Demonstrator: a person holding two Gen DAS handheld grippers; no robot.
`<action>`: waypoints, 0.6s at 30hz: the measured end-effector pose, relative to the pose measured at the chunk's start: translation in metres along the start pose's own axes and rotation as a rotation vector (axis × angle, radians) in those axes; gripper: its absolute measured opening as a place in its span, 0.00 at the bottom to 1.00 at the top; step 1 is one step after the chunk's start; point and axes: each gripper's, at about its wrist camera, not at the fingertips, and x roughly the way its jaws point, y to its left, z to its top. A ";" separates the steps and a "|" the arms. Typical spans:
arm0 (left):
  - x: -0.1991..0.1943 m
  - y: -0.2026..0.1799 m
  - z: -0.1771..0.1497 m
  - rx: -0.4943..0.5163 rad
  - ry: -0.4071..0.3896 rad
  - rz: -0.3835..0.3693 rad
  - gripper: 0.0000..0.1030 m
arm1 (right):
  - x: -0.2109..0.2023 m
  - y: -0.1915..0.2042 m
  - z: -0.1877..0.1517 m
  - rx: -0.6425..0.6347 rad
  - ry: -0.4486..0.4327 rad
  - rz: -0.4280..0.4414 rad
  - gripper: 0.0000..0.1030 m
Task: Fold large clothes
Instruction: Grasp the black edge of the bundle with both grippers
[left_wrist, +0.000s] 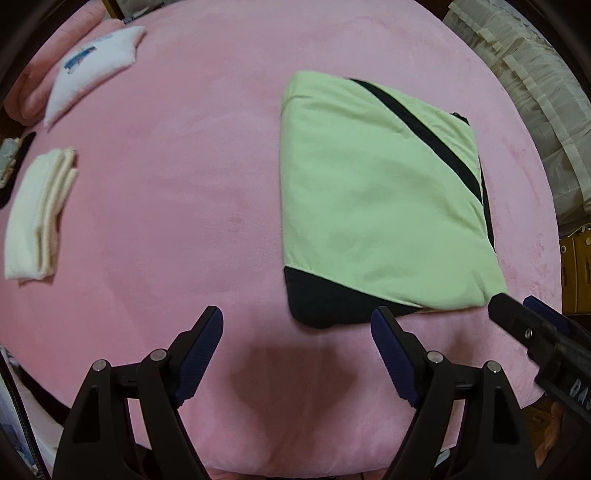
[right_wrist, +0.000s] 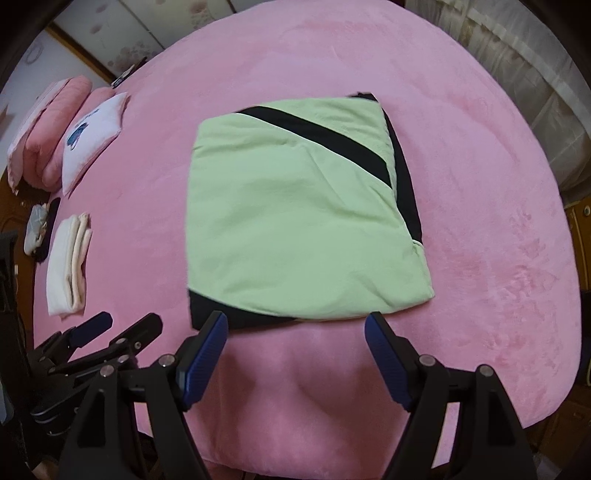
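Observation:
A light green garment with black panels (left_wrist: 376, 206) lies folded into a flat rectangle on the pink bed cover (left_wrist: 177, 206); it also shows in the right wrist view (right_wrist: 295, 221). My left gripper (left_wrist: 297, 328) is open and empty, hovering just in front of the garment's near left black corner. My right gripper (right_wrist: 295, 328) is open and empty, just short of the garment's near edge. The right gripper also shows at the right of the left wrist view (left_wrist: 517, 310), near the garment's near right corner. The left gripper shows at lower left of the right wrist view (right_wrist: 125, 325).
A folded cream cloth (left_wrist: 37, 214) and a white pillow with a blue print (left_wrist: 92, 66) lie at the bed's left side. Pink folded bedding (right_wrist: 48, 133) sits beyond them. Pale curtains (left_wrist: 535, 81) hang at the right. A wooden cabinet (left_wrist: 576, 273) stands beside the bed.

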 end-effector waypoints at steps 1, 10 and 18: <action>0.006 0.001 0.002 -0.002 0.005 -0.008 0.79 | 0.007 -0.008 0.004 0.017 0.005 0.007 0.75; 0.083 0.012 0.045 -0.029 0.006 -0.161 0.79 | 0.074 -0.101 0.054 0.127 -0.037 0.115 0.75; 0.117 0.023 0.079 -0.026 -0.007 -0.316 0.79 | 0.122 -0.145 0.090 0.160 -0.036 0.430 0.75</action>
